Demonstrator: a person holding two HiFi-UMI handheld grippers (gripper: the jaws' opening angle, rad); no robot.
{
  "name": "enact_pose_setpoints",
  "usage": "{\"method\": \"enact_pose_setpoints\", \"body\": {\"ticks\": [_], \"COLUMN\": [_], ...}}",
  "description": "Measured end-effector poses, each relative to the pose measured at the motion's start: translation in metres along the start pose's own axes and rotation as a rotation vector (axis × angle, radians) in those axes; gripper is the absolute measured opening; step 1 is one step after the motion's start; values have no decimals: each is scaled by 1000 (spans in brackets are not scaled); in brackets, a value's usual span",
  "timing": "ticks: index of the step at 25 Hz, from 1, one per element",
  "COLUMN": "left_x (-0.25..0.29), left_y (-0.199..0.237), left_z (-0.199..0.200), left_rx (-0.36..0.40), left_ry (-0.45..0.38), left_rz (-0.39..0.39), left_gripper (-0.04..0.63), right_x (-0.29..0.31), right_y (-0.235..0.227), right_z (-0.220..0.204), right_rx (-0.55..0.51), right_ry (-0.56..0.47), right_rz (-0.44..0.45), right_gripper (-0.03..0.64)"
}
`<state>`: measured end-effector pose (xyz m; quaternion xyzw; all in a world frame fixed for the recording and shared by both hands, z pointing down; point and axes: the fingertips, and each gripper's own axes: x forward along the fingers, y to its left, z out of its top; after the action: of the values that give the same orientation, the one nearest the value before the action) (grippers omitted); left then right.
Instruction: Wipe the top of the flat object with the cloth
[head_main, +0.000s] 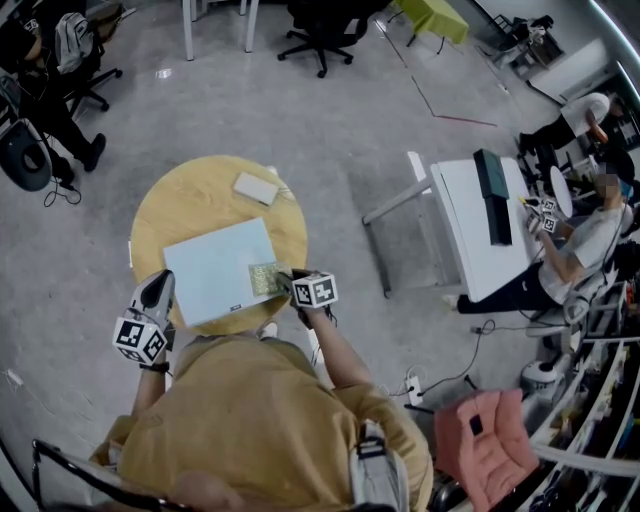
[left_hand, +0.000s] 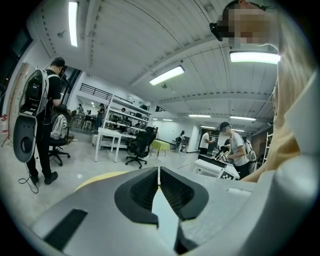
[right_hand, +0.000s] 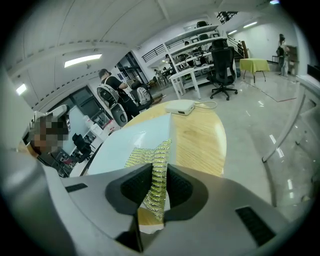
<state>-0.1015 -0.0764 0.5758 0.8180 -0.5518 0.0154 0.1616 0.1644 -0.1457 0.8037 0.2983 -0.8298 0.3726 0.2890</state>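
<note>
Cloth (head_main: 265, 278): in the head view, yellow-green, spread on the near right corner of the pale blue flat sheet (head_main: 212, 268), close to the near right edge of the round wooden worktop (head_main: 190, 200). Pinched at its right side by the right hand-held gripper (head_main: 288, 287). Left hand-held gripper (head_main: 158, 292) at the sheet's near left corner, well apart from the cloth. White box (head_main: 256, 187) toward the far edge, just clear of the sheet.

Left gripper view: jaws drawn together, a mere sliver between the pads, nothing held.

Right gripper view: jaws clamped on a raised ridge of the ribbed cloth (right_hand: 150, 159), the rest fanning forward onto the flat sheet (right_hand: 132, 136); bare wood to the right.

Probably the start of a wiping stroke. Best to press the cloth down flat, not to drag it by one bunched edge. Sweep from this near right corner toward the far left corner in overlapping passes. Hold the grip firm throughout. Steady the near left corner with the left hand-held gripper should the sheet slide.
</note>
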Motion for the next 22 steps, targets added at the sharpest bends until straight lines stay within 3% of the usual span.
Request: {"method": "enact_pose_setpoints", "body": {"ticks": [16,22], "left_x": [27,39], "left_y": [-9,-15], "left_z": [5,7], "left_rx": [13,22], "left_ry": [4,3], "left_rz": [-46,-72], "left_gripper": [15,15], "right_x": [-38,-67], "right_y": [-48,-96], "right_z": [2,-9], "right_rx": [41,95], "right_ry": [-40,-57], "right_rz": [-91,-195], "right_gripper": [64,64]}}
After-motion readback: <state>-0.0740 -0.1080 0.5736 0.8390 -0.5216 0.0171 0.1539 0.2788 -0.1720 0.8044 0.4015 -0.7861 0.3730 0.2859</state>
